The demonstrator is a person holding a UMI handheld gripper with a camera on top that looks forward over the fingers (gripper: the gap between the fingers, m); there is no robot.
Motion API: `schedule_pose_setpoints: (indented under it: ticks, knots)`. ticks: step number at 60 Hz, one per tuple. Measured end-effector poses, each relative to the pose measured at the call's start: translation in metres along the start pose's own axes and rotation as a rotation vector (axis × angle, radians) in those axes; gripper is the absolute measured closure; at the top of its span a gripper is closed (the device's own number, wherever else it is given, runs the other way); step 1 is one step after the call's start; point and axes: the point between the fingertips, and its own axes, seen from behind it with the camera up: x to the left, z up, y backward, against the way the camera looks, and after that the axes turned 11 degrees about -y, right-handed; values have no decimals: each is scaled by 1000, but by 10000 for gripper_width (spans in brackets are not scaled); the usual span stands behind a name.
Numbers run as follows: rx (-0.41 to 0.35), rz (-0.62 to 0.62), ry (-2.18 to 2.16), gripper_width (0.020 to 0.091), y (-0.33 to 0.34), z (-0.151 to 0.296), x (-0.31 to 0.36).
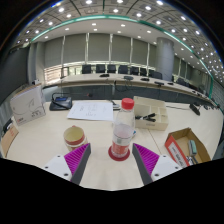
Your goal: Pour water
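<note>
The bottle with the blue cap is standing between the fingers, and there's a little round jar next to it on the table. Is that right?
Not quite: the cap is red, not blue, as the gripper view shows. The rest holds: the clear bottle stands upright between the open fingers of the gripper, and a small round jar sits beside it on the table.

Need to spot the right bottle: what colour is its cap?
Red, on the clear bottle standing between the gripper's open fingers, gripper view.

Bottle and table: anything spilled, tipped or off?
Nothing stands out. The bottle stands upright with its red cap on, between the open gripper fingers. The cup to its left is upright, and no water shows on the table.
</note>
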Motion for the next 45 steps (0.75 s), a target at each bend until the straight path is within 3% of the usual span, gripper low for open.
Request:
schedule_pose_setpoints:
  ticks: [9, 22, 45]
  knots:
    - [68, -50, -30, 247, 86, -17, 28]
    - [84, -106, -38, 245, 177, -35, 60]
    - [71, -95, 6, 246, 221, -40, 99]
